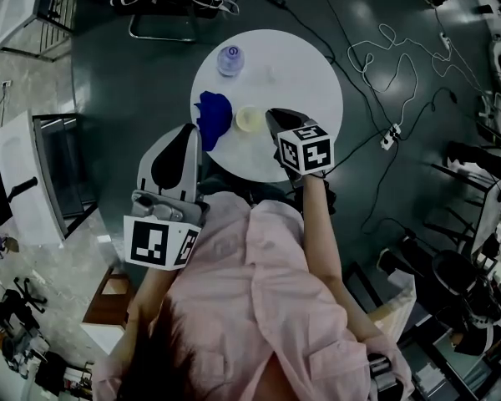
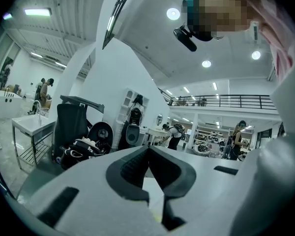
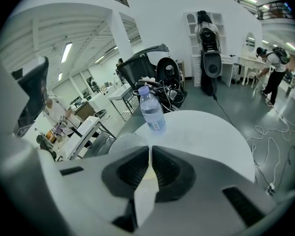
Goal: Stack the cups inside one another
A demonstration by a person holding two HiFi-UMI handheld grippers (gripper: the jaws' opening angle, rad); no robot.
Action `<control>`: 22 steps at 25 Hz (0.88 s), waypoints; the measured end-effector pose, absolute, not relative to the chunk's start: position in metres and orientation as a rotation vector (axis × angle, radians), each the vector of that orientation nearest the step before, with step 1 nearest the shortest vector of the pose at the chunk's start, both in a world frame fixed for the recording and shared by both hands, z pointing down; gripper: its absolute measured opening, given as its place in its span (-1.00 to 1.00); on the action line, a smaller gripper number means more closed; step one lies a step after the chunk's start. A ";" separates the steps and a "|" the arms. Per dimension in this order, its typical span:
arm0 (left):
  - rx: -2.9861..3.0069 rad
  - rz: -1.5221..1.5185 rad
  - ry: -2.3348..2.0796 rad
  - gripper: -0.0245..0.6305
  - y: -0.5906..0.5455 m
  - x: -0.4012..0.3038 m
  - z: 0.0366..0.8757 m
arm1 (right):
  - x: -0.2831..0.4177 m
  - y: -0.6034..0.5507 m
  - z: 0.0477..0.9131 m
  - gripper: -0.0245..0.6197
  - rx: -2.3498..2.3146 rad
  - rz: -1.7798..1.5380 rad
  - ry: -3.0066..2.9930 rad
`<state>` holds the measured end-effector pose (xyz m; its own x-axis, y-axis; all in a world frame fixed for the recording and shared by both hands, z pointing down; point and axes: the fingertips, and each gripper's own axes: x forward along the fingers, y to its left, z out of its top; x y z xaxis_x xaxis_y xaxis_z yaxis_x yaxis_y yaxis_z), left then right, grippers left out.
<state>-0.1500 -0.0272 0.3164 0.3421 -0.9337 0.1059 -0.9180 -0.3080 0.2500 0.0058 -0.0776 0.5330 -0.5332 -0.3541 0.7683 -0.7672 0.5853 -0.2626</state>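
Right tongs (image 3: 150, 152) pinch the rim wall of a pale cream, thin-walled round cup (image 1: 250, 119) on the round white tabletop (image 1: 309, 73). Left tongs (image 2: 148, 152) are pressed together and empty. Cup judged light and crushable, so grip the rim gently.

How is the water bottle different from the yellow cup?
The water bottle is tall, clear and capped; the yellow cup is short and open. The bottle stands free at the table's far side; the cup sits nearer, pinched by the right tongs. Both stand upright on the white table.

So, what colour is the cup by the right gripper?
Pale yellow; the cup shows best in the head view.
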 end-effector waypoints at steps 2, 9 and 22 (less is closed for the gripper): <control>2.341 -0.086 -1.665 -0.88 -0.027 -0.152 0.316 | 0.003 -0.077 0.535 -0.80 0.875 0.783 -2.130; 2.329 -0.085 -1.676 -0.88 -0.025 -0.157 0.316 | -0.001 -0.073 0.548 -0.80 0.839 0.770 -2.099; 2.326 -0.078 -1.683 -0.88 -0.025 -0.163 0.316 | -0.007 -0.076 0.566 -0.80 0.797 0.751 -2.073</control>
